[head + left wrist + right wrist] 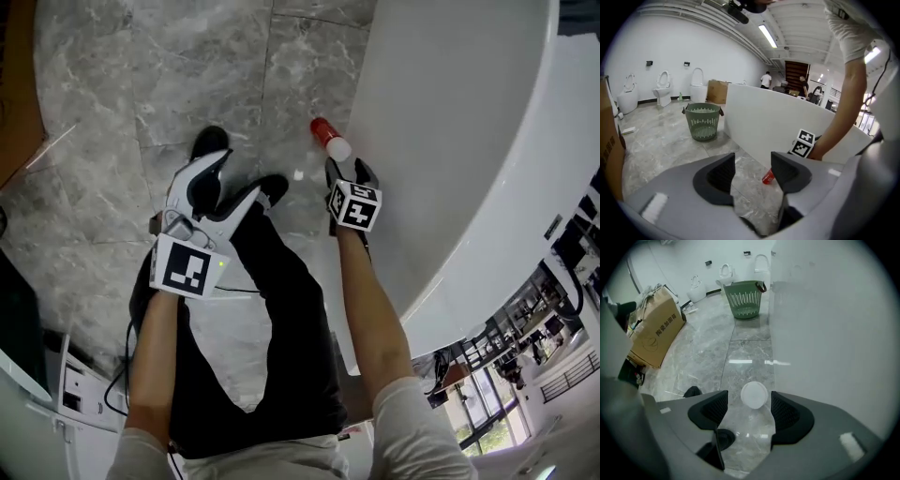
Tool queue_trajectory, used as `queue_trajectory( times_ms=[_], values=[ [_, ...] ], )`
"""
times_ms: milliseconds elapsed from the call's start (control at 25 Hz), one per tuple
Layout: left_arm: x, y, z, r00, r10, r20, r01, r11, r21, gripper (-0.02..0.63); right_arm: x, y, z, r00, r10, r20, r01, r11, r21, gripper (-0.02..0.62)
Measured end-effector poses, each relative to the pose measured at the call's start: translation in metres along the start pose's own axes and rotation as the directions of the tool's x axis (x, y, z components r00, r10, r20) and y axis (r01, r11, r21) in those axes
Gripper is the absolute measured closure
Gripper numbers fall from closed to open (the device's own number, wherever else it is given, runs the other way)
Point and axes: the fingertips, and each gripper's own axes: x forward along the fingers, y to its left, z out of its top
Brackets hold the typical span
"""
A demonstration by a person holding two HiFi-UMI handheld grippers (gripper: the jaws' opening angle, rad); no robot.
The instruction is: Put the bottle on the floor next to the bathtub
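At the floor's edge by the tub wall: your red plastic bottle with the white cap [329, 138] is right where the grey marble floor [141, 84] meets the white bathtub [450, 141], and it's tilted, not upright.
Right gripper [347, 170]: jaws spread, the cap framed between the tips with a clear gap on one side. By my read you're not squeezing it.
Long axis: it runs straight away from your right jaws, cap toward you, red end down toward the floor.
Nearer hand: the right, practically on the cap.
Left gripper [239, 174]: hangs well apart from the bottle, jaws wide, nothing between them.
Hard to make out: whether the red end actually rests on the floor, and whether the cap brushes one right pad. From the right gripper view the cap hides the whole red body, and the left gripper's own jaw cuts off the bottle's upper part.
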Motion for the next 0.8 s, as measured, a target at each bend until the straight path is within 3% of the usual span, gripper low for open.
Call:
queue_trajectory(
  times_ms=[120, 280, 400, 520, 680, 800],
  values=[
    [-0.009, -0.009, 0.020, 1.000, -0.009, -0.013, 0.009, 1.000, 0.001, 0.319, -0.033, 0.004, 0.001, 0.999, 0.020, 0.031, -0.020, 1.000, 0.019, 0.305],
    [-0.015, -0.034, 0.056, 0.996, -0.091, 0.003, 0.090, 0.993, 0.076, 0.319, -0.081, 0.010, -0.002, 0.998, 0.026, 0.055, -0.029, 0.999, 0.040, 0.305],
    [-0.015, -0.054, 0.058, 0.986, -0.156, -0.058, 0.163, 0.978, 0.128, 0.319, -0.115, 0.019, -0.004, 0.996, 0.038, 0.083, -0.045, 0.996, 0.081, 0.305],
    [-0.019, -0.078, 0.061, 0.968, -0.215, -0.126, 0.233, 0.961, 0.146, 0.319, -0.150, 0.028, -0.011, 0.993, 0.039, 0.111, -0.054, 0.989, 0.136, 0.305],
    [-0.031, -0.111, 0.098, 0.943, -0.319, -0.092, 0.329, 0.934, 0.138, 0.319, -0.198, 0.035, -0.018, 0.987, 0.000, 0.162, -0.040, 0.970, 0.241, 0.305],
    [-0.040, -0.140, 0.109, 0.911, -0.388, -0.143, 0.408, 0.897, 0.167, 0.319, -0.240, 0.040, -0.028, 0.980, -0.039, 0.196, -0.025, 0.949, 0.313, 0.305]
  ],
)
